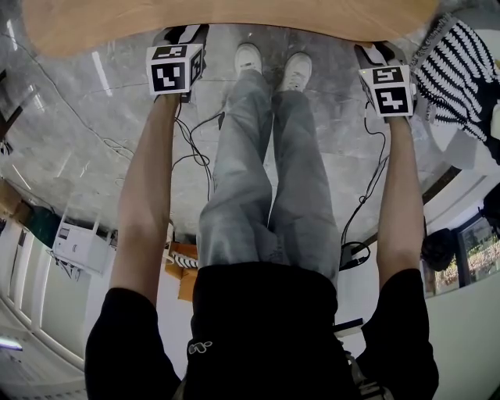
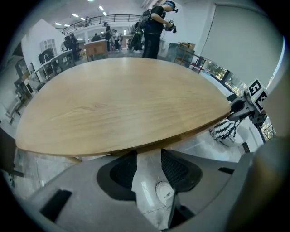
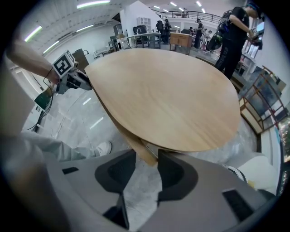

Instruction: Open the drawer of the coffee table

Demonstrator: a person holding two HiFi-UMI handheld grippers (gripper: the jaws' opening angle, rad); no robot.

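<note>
The coffee table (image 1: 226, 19) has a light oval wooden top (image 2: 122, 104) that fills both gripper views. Under its near rim in the right gripper view hangs a wooden part (image 3: 139, 147); I cannot tell whether it is the drawer. My left gripper (image 1: 181, 35) is at the table's near edge on the left, pointing steeply down. Its jaws (image 2: 148, 154) stand open over bare floor. My right gripper (image 1: 375, 53) is at the near edge on the right. Its jaws (image 3: 146, 156) are open just below the wooden part, and nothing is gripped.
My legs and white shoes (image 1: 248, 58) stand between the two grippers. Cables (image 1: 195, 148) trail over the marble floor. A black-and-white striped thing (image 1: 453, 66) lies to the right of the table. People (image 2: 154, 27) stand beyond the far side.
</note>
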